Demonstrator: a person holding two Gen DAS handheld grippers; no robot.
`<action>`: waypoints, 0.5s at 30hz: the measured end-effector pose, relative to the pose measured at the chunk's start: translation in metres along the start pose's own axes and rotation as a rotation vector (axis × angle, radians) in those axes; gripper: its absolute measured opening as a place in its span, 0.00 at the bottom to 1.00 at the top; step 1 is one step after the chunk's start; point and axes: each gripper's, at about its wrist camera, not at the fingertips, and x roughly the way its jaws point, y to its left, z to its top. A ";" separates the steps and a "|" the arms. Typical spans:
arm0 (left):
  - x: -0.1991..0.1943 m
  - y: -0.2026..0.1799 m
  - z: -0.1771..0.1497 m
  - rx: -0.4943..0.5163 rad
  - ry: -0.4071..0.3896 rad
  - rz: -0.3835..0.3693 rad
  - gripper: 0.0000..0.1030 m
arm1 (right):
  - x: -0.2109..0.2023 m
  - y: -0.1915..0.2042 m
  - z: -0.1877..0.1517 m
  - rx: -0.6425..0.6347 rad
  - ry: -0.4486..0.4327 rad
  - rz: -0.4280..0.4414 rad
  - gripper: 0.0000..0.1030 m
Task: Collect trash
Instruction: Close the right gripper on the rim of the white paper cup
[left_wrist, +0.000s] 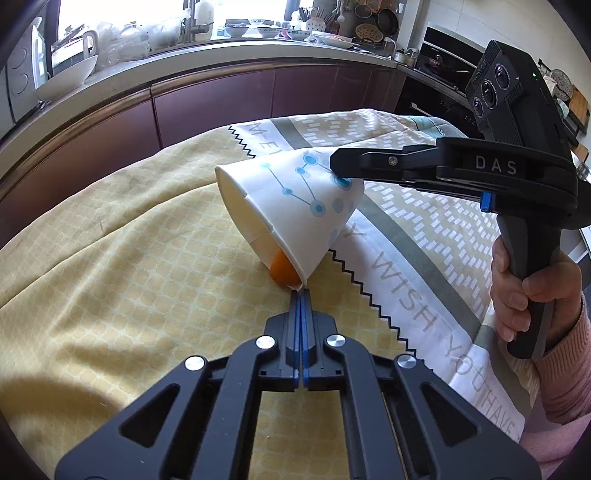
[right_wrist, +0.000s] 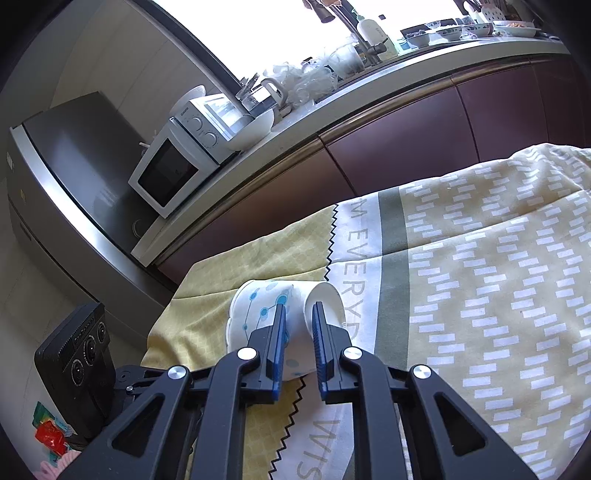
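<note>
1. The left tongs (left_wrist: 301, 295) are pressed fully together, blue pads face to face. Their tips sit at the lower rim of the paper cup (left_wrist: 291, 206); whether a sliver of rim or peel is pinched between them cannot be told.
2. Just beyond those tips an orange scrap (left_wrist: 281, 271), likely fruit peel, lies half inside the cup's mouth and rests on the cloth. It looks light and pliable, and would probably slip out if the cup tipped further down.
3. The cup lies tilted on its side, mouth toward the left tongs and base away. It is thin white paper printed with blue dots and lines, conical, with a rolled rim and a visible seam. I judge it very light and easily crushed; the rolled rim and the base ring are its stiffest places to take hold.
4. The right tongs (right_wrist: 298, 314) are clamped on the cup near its base, one pad on the printed wall, the other beside the white bottom.
5. Under everything the bench carries a soft, wrinkled yellow tablecloth (left_wrist: 122, 266) with a lattice print and a lettered white band; it could bunch under dragging.
</note>
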 end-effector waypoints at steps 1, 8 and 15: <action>-0.003 0.001 -0.001 -0.007 -0.007 -0.002 0.01 | 0.000 0.000 0.000 0.001 0.000 0.001 0.13; -0.023 0.008 -0.008 -0.060 -0.053 -0.017 0.03 | -0.003 0.013 -0.002 -0.052 -0.016 -0.013 0.11; -0.046 0.013 -0.018 -0.090 -0.104 -0.029 0.03 | -0.014 0.046 -0.007 -0.179 -0.065 -0.036 0.04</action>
